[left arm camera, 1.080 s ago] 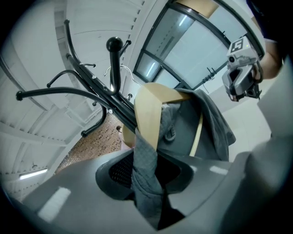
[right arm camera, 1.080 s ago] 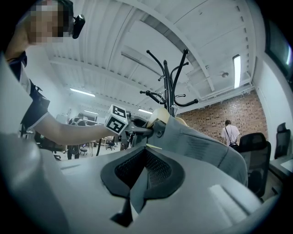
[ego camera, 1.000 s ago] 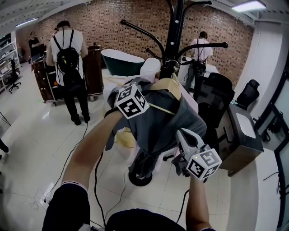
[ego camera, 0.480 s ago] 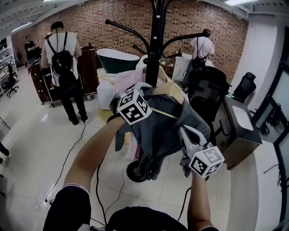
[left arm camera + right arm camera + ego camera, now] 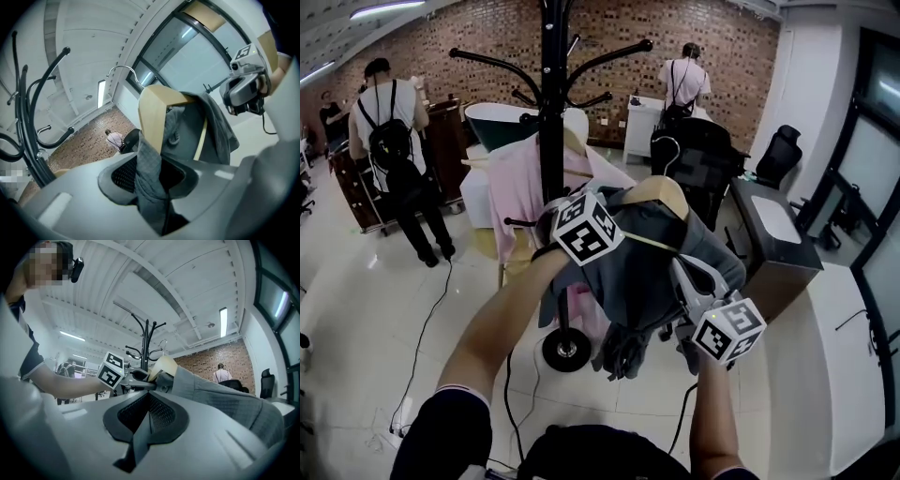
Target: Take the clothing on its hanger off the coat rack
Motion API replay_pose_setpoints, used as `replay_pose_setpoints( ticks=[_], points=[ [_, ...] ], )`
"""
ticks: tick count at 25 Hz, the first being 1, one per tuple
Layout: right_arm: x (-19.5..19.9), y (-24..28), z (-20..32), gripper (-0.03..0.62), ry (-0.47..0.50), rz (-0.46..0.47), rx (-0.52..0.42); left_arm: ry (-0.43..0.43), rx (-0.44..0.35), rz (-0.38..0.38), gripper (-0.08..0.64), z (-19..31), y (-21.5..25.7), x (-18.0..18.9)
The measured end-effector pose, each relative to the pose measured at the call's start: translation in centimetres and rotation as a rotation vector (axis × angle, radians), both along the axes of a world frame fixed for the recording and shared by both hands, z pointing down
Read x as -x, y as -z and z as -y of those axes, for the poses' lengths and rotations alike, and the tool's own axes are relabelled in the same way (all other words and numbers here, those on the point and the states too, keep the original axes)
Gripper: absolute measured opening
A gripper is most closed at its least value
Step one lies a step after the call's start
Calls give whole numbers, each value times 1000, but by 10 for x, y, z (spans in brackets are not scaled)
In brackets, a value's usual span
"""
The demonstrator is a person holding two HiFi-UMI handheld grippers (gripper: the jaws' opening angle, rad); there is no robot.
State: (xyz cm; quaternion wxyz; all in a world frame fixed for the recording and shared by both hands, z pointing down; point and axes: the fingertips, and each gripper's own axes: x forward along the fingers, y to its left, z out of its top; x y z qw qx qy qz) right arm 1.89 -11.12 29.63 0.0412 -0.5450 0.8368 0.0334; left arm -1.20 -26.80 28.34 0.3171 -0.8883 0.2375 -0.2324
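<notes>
Nearest the camera, at the lower right of centre in the head view, the right tongs [image 5: 145, 420] were pinched narrow on a thin fold of the grey garment [image 5: 647, 272]. Their own view showed the cloth running from the jaws up toward the hanger. A little farther, at centre left, the left tongs [image 5: 150, 180] were clamped on a thicker bunch of the same grey cloth. They gripped just under one end of the wooden hanger [image 5: 661, 192], whose pale wood rose straight above the jaws.

The garment hung draped over that hanger between the two tongs, in the middle of the frame. The hanger's metal hook [image 5: 662, 153] stood free in the air, to the right of the coat rack [image 5: 551, 94] and touching none of its arms.

Behind it, a pink garment [image 5: 514, 187] hung at the black rack, whose round base [image 5: 565, 350] sat on the tiled floor [image 5: 356, 309]. Farther back stood a black office chair [image 5: 698, 164] at right of centre and a dark bathtub [image 5: 492, 122] at left of centre. A person with a backpack [image 5: 389, 141] stood at upper left and another person [image 5: 682, 82] at upper right, before the brick wall [image 5: 609, 33].
</notes>
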Motion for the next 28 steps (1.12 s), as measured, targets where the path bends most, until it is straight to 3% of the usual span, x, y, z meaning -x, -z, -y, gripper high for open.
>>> replay_pose_setpoints(
  ticks=[6,15,19,28],
  points=[
    [-68,-12,-25,0,-70,9,16,-44,13,-3,117,-16,-10,-76],
    [-173,-27,-57,0,-155,36,31,-29,13,0,117,-13,-13,-172],
    [-210,-36,-59,0,-208,61,40,-69,19,13,118,-8,-17,-220],
    [-304,-54,-30,0,-322,77,62,-100,20,1,117,58,-18,-312]
  ],
)
